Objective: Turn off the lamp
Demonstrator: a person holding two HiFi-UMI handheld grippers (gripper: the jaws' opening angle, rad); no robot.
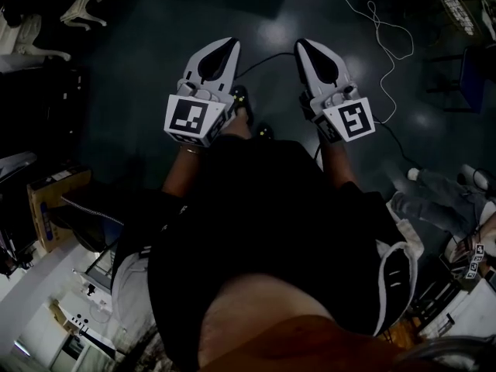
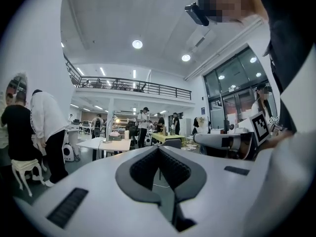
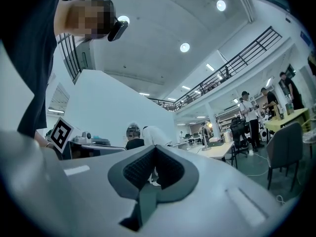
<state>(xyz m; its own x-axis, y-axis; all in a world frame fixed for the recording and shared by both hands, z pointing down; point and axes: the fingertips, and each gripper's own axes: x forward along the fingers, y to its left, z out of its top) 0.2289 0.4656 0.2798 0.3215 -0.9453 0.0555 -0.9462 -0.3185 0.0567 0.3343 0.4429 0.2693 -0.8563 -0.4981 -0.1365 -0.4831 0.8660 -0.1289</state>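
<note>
Head view: the camera looks steeply down over the person's dark clothing to a dark floor (image 1: 132,107). Both tools are held side by side in front of the body. The left hand-held gripper (image 1: 225,46) and the right hand-held gripper (image 1: 307,48) have their tips angled slightly toward each other, and each has its jaws pressed together with nothing between them. A white cable (image 1: 377,23) snakes over the floor beyond the right one. The lamp does not show in this view.

Left gripper view: the left hand-held gripper (image 2: 159,149) points out level across a large hall. Its jaws are closed tip to tip and it grips nothing. Far beyond the tips and to their left stands a white surface (image 2: 106,143). Over it is a small warm glow that appears to be the lit lamp (image 2: 116,121), too small to make out its shape, and it is well apart from the tool. People stand around the hall, one in a white top (image 2: 45,122) at the left edge.

Right gripper view: the right hand-held gripper (image 3: 154,147) also has its jaws fully together and is empty. Here the lamp (image 3: 209,126) glows far off, to the right of the tips, above the same long white surface (image 3: 219,150). A grey chair (image 3: 286,144) stands nearer, at the right.
</note>
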